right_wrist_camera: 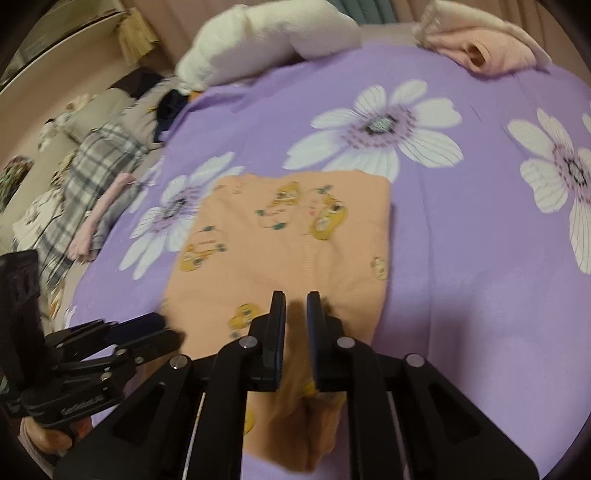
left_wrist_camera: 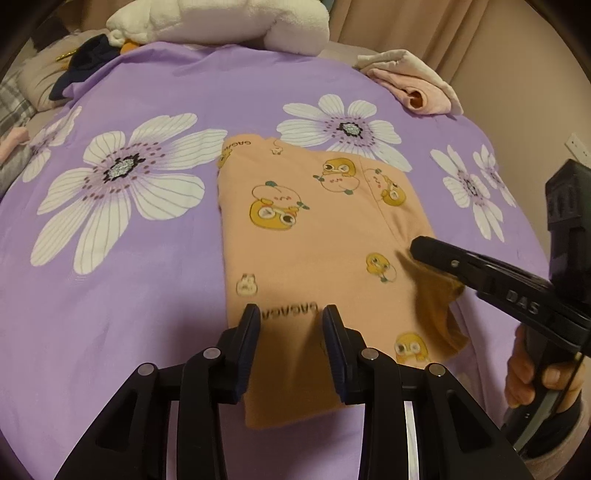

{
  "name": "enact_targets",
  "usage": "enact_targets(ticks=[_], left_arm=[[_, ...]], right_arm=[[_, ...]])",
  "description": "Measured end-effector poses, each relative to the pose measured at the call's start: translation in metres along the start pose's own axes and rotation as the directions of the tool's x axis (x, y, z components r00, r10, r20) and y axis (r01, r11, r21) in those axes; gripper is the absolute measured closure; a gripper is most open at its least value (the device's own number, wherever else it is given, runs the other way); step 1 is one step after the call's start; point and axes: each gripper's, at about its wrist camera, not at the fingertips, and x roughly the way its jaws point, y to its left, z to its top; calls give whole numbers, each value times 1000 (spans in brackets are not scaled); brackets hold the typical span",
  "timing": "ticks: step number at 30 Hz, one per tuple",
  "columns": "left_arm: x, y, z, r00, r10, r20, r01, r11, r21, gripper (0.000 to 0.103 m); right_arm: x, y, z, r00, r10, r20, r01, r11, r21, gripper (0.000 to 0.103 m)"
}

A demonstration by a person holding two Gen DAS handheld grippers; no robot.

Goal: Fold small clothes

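your peach garment (left_wrist_camera: 314, 236) lies flat on the purple bedspread (left_wrist_camera: 147, 295), already doubled into a rough rectangle, near edge toward you and the far edge up by the white flowers. your left claw (left_wrist_camera: 291, 317) hangs over the near edge by the printed lettering, fingers apart with nothing between them, so it is released; that spot would let it pin or pick up the near-left part when you want it. your right claw (right_wrist_camera: 296, 306) is at the near-right corner, where the cloth bunches and lifts into a darker fold (left_wrist_camera: 436, 295). its fingers stand nearly together with cloth running up between them, so it looks to be gripping that corner (the right wrist view is blurred, so take this as likely rather than sure). holding the corner there makes sense if you mean to carry the near end over toward the far edge for the next fold. watch that the lower layer does not drag along with it. a pink folded piece (left_wrist_camera: 413, 85) sits well apart at the far right of the bed, probably a finished one, and a white plush (left_wrist_camera: 221, 22) lies at the head.
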Motion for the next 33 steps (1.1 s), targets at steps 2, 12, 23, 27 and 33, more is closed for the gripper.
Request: enact_targets(ticks=[2, 12, 23, 27, 33], left_arm=[[-1, -1, -6, 1000, 10, -4, -10, 1000, 11, 70], [-15, -8, -14, 998, 62, -21, -62, 998, 20, 68], [-83, -18, -11, 980, 179, 88, -181, 983, 13, 9], [-108, -19, -9, 970, 219, 106, -219, 976, -6, 8], [-119, -18, -16, 964, 236, 125, -235, 972, -18, 2]], right_arm=[[-8, 8, -7, 999, 31, 8, -31, 999, -30, 89], [-4, 18, -41, 996, -48, -80, 40, 994, -102, 86], [-79, 50, -26, 982, -163, 95, 177, 970, -167, 10], [-102, 62, -24, 978, -175, 111, 192, 967, -165, 0], [-121, 78, -29, 969, -194, 151, 216, 964, -152, 0]])
